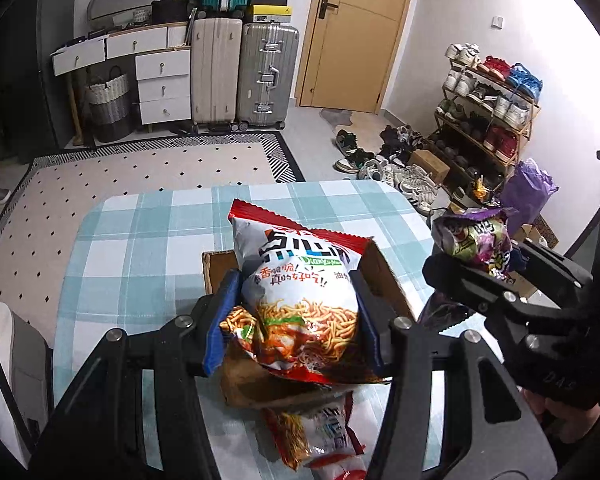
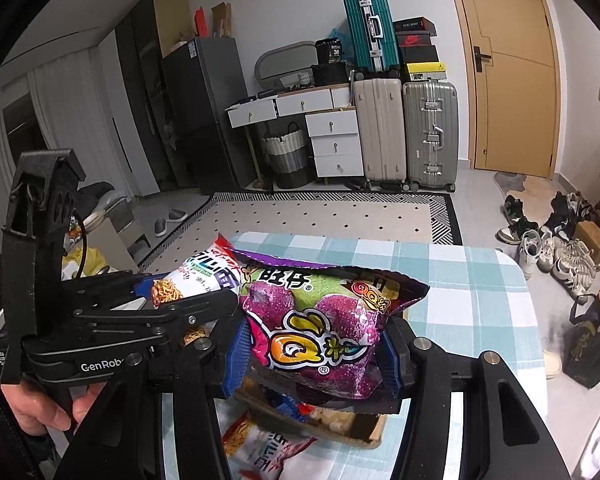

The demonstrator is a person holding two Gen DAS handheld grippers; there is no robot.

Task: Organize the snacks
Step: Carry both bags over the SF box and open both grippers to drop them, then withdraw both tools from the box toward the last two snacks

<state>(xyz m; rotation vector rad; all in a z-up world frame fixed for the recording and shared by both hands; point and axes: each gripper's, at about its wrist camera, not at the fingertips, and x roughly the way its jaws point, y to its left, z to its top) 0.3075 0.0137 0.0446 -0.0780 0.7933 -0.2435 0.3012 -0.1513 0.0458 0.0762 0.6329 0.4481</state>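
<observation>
a table covered with a blue-and-white checked cloth [image 1: 140,232] is seen in both wrist views, and an open cardboard box [image 1: 380,272] is set on it, directly under the 2 grippers. the left gripper [image 1: 296,316] is clamped on a red-and-white noodle snack bag [image 1: 300,280], which is held by its sides above the box. the right gripper [image 2: 314,348] is clamped on a purple gummy candy bag [image 2: 320,320], which is likewise held clear of the table, just beside the left one. a 2nd noodle snack bag [image 1: 320,436] is left lying on the cloth at the near edge of the box. the step in hand is judged to be the carrying of 2 bags to the box. for the next move, each bag should be lowered into the box before the fingers are released; the 2 grippers are close together, so a collision must be avoided.
</observation>
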